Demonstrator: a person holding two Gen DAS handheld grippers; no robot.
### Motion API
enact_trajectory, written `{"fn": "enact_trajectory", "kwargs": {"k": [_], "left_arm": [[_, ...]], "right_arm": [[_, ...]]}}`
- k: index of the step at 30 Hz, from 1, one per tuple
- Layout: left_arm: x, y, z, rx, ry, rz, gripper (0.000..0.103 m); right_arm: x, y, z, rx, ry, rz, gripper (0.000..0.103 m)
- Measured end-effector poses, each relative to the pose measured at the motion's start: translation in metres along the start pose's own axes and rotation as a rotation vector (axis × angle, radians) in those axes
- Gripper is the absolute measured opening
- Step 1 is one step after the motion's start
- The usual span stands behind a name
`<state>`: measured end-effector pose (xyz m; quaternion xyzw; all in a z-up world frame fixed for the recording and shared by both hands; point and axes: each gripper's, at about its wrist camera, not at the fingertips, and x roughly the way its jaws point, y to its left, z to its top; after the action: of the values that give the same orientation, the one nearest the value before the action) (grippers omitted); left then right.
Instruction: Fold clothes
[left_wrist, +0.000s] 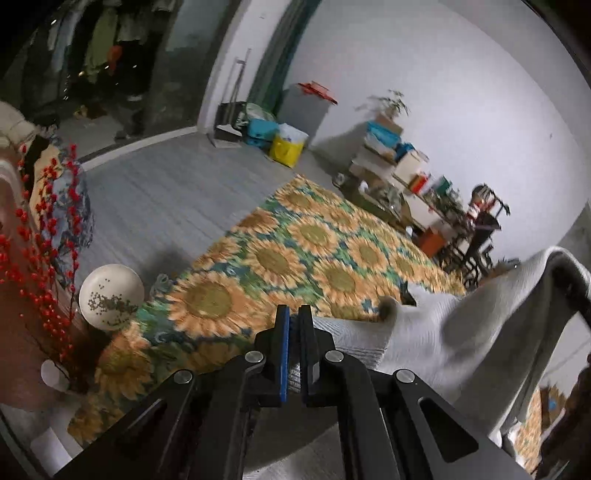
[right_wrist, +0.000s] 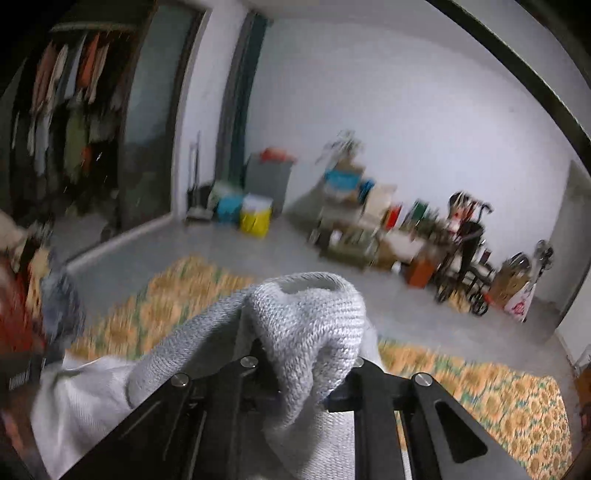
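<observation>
Both pairs of jaws are clamped on a pale grey knitted garment (right_wrist: 310, 325): the left gripper (left_wrist: 294, 314) pinches a thin edge, the right gripper (right_wrist: 295, 373) bites a bunched fold that hides its tips. Between them the knit hangs slack above a sunflower-print cloth (left_wrist: 280, 258). Judged risk: the left's thin hold could slip out under pulling.
</observation>
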<state>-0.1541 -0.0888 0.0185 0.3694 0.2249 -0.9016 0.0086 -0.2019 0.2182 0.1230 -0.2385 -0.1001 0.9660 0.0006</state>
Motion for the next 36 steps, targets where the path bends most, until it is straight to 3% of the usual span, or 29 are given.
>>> {"fn": "enact_trajectory", "kwargs": {"k": [3,4,5,6,7,10,13,15,16,17,20,23,25,28,30,33,36], "left_arm": [[0.002,0.009,0.004,-0.029,0.009,-0.002,0.004],[0.003,0.012,0.005,-0.039,0.013,-0.002,0.004],[0.005,0.013,0.004,-0.048,0.018,0.023,0.004],[0.008,0.015,0.003,-0.056,0.024,0.048,0.004],[0.012,0.015,0.0,-0.059,0.043,0.078,0.004],[0.016,0.02,-0.009,-0.095,0.091,0.137,0.006],[0.006,0.022,-0.018,-0.146,0.119,0.082,0.011],[-0.005,0.016,-0.027,-0.177,0.124,0.024,0.038],[-0.011,0.01,-0.032,-0.175,0.104,-0.006,0.065],[-0.017,0.003,-0.036,-0.173,0.085,-0.037,0.08],[-0.03,-0.026,-0.051,-0.131,0.062,-0.132,0.08],[-0.028,-0.066,-0.066,-0.038,0.119,-0.212,0.08],[-0.019,-0.096,-0.077,0.035,0.176,-0.235,0.08],[-0.002,-0.126,-0.096,0.086,0.262,-0.252,0.08],[0.007,-0.143,-0.111,0.115,0.309,-0.244,0.08],[0.016,-0.157,-0.127,0.151,0.351,-0.225,0.08],[0.019,-0.16,-0.131,0.176,0.364,-0.196,0.08]], "right_arm": [[0.02,-0.013,0.016,0.09,-0.047,-0.086,0.016],[0.03,-0.019,0.016,0.13,-0.043,-0.129,0.033],[0.044,-0.025,0.013,0.165,-0.001,-0.186,0.067],[0.06,-0.028,0.007,0.173,0.069,-0.25,0.079],[0.073,-0.028,-0.001,0.157,0.141,-0.287,0.084],[0.071,-0.019,-0.037,0.066,0.21,-0.195,0.084],[0.058,-0.016,-0.073,-0.005,0.255,-0.141,0.085],[0.047,-0.023,-0.096,-0.042,0.288,-0.14,0.085],[0.042,-0.031,-0.105,-0.051,0.307,-0.155,0.085],[0.038,-0.041,-0.112,-0.051,0.317,-0.18,0.085],[0.022,-0.091,-0.132,0.036,0.335,-0.254,0.088],[0.004,-0.155,-0.149,0.224,0.353,-0.277,0.089],[-0.008,-0.195,-0.158,0.368,0.352,-0.265,0.089],[-0.014,-0.229,-0.169,0.514,0.358,-0.161,0.089],[-0.001,-0.233,-0.175,0.525,0.39,-0.104,0.089],[0.026,-0.227,-0.179,0.488,0.449,-0.047,0.103],[0.062,-0.208,-0.185,0.394,0.561,-0.016,0.103]]}}
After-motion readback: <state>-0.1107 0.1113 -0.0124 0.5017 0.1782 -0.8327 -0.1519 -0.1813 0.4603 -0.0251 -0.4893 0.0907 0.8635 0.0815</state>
